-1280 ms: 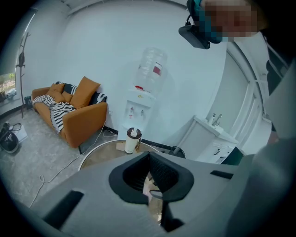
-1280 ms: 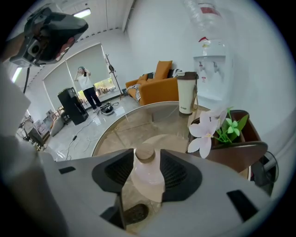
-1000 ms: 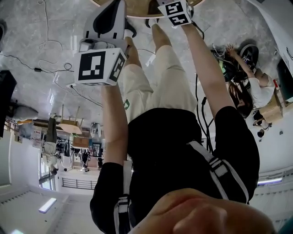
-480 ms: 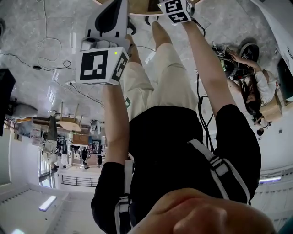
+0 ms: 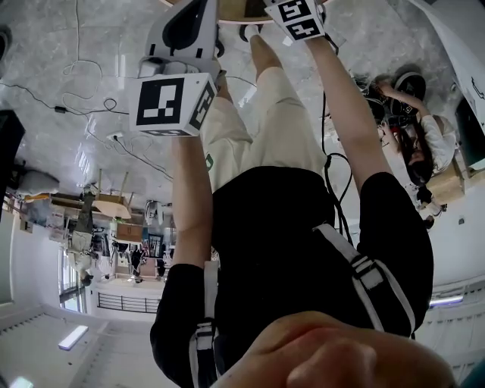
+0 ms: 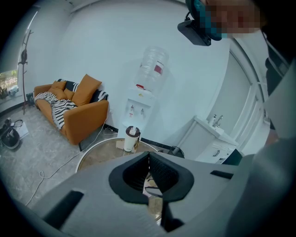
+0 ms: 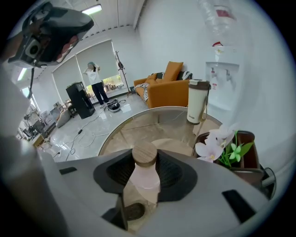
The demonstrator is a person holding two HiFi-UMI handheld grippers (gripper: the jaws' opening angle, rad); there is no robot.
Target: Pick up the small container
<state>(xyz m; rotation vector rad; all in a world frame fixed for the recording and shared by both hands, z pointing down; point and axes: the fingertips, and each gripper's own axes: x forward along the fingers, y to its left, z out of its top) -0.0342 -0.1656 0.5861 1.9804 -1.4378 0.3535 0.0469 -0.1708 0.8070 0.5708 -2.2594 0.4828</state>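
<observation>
The small container [image 7: 145, 172], a pale pink bottle with a round wooden lid, stands upright between the jaws of my right gripper [image 7: 144, 175]. Both dark ribbed pads rest against its sides, so the gripper is shut on it above the round glass table [image 7: 138, 125]. My left gripper [image 6: 148, 161] is shut with its pad tips together and nothing between them; it hangs over the same table [image 6: 99, 155]. In the head view only the marker cubes show, the left one [image 5: 170, 102] and the right one [image 5: 300, 18]; the jaws and the container are hidden there.
A tall white tumbler [image 7: 197, 102] stands at the table's far side, also in the left gripper view [image 6: 132, 138]. A pot with white flowers [image 7: 229, 150] sits right of the container. Behind are an orange sofa [image 6: 76, 111] and a water dispenser [image 6: 141, 99]. A person [image 7: 95, 81] stands far off.
In the head view both marker cubes have drifted slightly up and to the right; the arms stay stretched toward the table.
</observation>
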